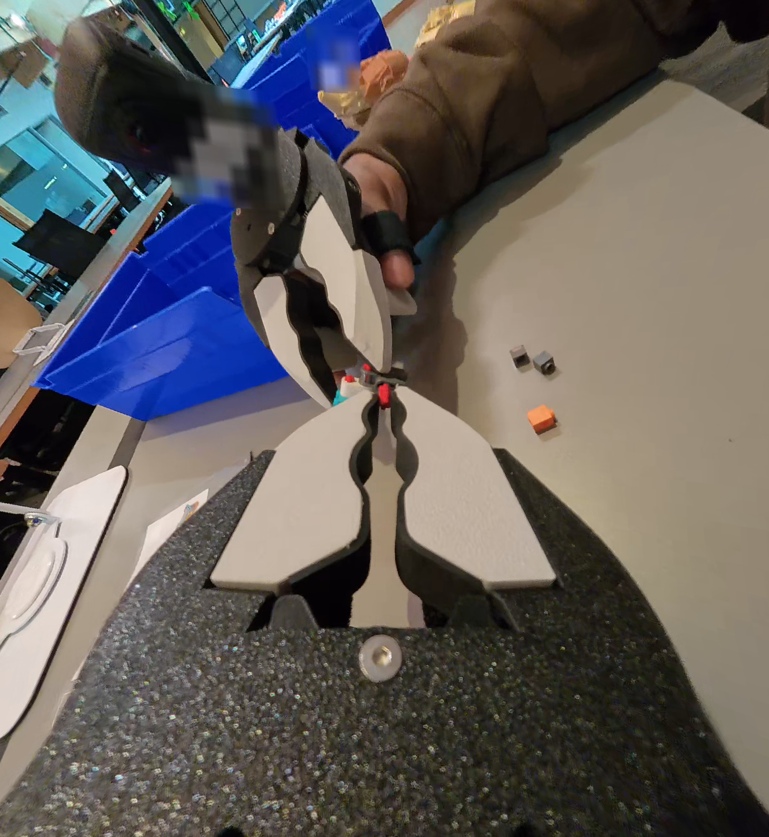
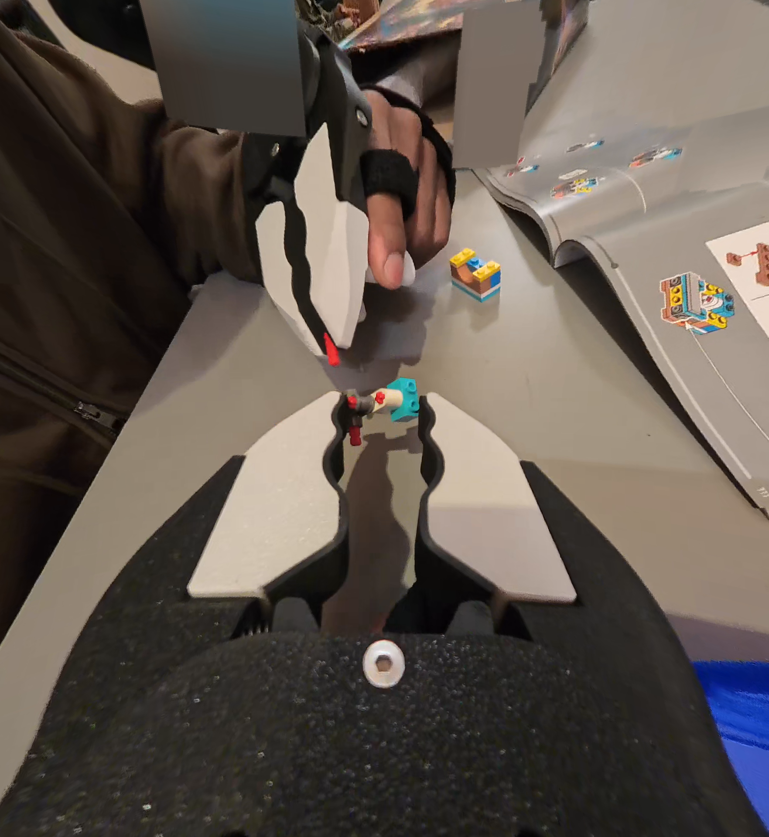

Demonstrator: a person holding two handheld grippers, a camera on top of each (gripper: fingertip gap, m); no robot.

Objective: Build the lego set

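Assembly step: left gripper (image 1: 384,401) pinches a red pin (image 1: 384,398); right gripper (image 2: 380,407) clamps the teal sub-assembly (image 2: 384,405) near the table's (image 2: 554,407) front edge. Next: align the pin and press it in.

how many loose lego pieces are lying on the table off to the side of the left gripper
3: two small grey pieces side by side, and an orange piece nearer the camera. More may be hidden behind the grippers.
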